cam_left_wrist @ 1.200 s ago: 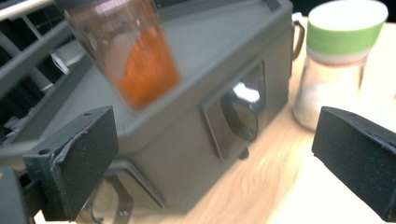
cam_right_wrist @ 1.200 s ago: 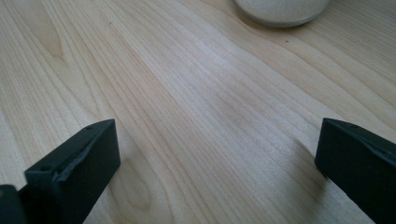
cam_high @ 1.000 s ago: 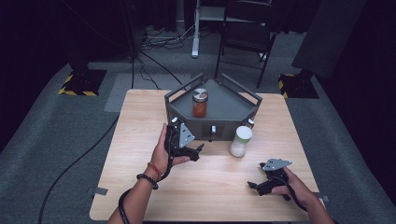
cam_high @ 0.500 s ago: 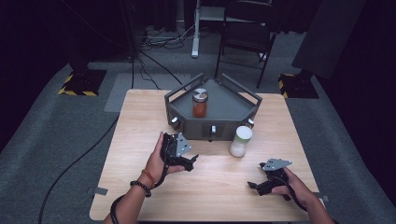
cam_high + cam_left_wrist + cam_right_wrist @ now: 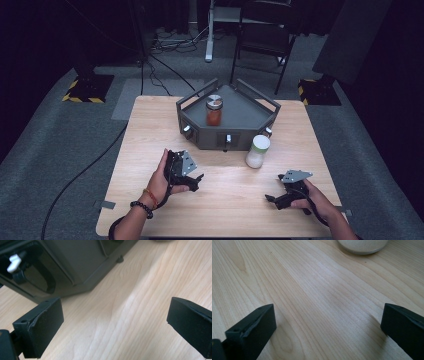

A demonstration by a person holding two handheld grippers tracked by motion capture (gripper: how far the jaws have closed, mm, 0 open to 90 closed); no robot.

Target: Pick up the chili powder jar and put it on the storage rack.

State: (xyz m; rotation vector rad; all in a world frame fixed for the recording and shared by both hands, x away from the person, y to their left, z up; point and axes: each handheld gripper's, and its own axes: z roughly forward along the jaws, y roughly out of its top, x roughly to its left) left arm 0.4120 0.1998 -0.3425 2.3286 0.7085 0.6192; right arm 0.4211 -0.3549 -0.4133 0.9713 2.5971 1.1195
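Moved: left gripper point(image 5: 192, 181) has drawn back toward the person since 1 s ago, away from the front of the grey rack point(image 5: 240, 112); right gripper point(image 5: 276, 198) approx. same place.
Left fingers: open wide, nothing between; in left gripper view the rack's front wall point(image 5: 62, 267) w/ a white knob point(image 5: 13, 260) is ahead-left.
Right fingers: open wide, empty, low over the tabletop point(image 5: 235, 200).
White jar point(image 5: 257, 151): upright on the tabletop, just in front of the rack's right corner, not touched by any gripper; its base shows at top of right gripper view point(image 5: 362, 245).
Red jar point(image 5: 214, 110): upright on the rack's top.
Key relation: white jar is ahead of the right gripper, slightly to its left; long axis vertical; right hand seems nearer than left, so a side approach from the right looks most probable.
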